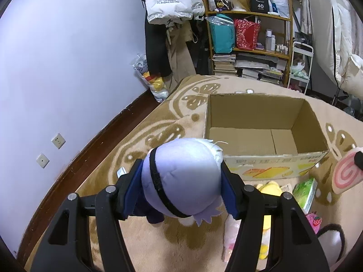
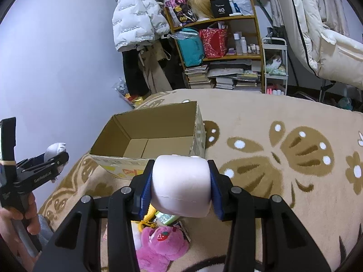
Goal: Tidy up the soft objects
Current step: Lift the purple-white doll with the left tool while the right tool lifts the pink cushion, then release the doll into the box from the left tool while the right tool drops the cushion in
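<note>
While both of my loads hang clear of the carpet [image 2: 261, 122], what matters is where the cardboard box [image 1: 256, 158] lies from each pair of jaws. My left gripper [image 1: 181, 181] is clenched on a lavender plush head [image 1: 181, 172] with a black band across it; the open box sits ahead and to the right of these jaws, its long axis running left to right — the nearer of the two hands, I judge. My right gripper [image 2: 181, 185] is clamped on a pale pink roll cushion [image 2: 180, 185], and the box lies ahead and slightly left of them.

Only the left view shows the roll's pink spiral end; only the right view shows the pink strawberry plush [image 2: 161, 242] below the jaws — and the hand [image 2: 20, 217] holding the left gripper.
</note>
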Tool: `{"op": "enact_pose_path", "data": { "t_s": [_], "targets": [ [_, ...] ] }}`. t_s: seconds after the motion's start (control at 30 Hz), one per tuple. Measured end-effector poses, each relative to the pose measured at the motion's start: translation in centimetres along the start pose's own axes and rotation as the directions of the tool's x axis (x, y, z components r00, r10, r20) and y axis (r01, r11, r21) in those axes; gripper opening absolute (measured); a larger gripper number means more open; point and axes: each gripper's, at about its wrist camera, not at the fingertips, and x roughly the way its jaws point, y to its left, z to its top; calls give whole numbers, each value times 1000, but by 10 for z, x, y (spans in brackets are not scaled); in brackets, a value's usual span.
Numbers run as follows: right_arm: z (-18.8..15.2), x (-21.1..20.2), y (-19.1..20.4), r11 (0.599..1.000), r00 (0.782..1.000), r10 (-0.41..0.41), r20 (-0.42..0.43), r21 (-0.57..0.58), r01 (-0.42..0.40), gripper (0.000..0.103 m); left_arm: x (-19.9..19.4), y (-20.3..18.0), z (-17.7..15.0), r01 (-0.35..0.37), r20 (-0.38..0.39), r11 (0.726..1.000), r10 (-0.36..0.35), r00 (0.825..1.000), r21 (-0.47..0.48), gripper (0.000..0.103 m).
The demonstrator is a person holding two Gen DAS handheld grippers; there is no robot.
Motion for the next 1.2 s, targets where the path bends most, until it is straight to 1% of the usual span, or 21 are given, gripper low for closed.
{"op": "enact_pose_path", "data": {
  "t_s": [0.2, 0.3, 0.37, 0.67, 0.9, 1.2],
  "targets": [
    [7, 6, 11, 998, 1000, 17, 6, -56, -16, 46, 1, -8, 13, -8, 35, 999, 6, 999, 45, 61],
    [14, 10, 15, 997, 999, 28, 14, -71, -27, 46, 4, -10, 23, 9, 38, 999, -11, 999, 52, 61],
    [20, 14, 16, 997, 999, 33, 21, -77, -31, 46, 5, -12, 30, 8, 45, 998, -11, 999, 64, 61],
    [48, 39, 25, 993, 999, 18, 51, -115, -12, 46, 19, -22, 57, -16, 77, 992, 7, 997, 128, 61],
    [63, 59, 35, 988, 998, 8, 66, -155, 3, 46, 32, -32, 69, -14, 100, 985, -4, 995, 172, 62],
    [74, 94, 40, 983, 999, 6, 45, -181, 2, 46, 53, -41, 73, 31, 79, 987, -44, 996, 156, 62]
  ]
}}
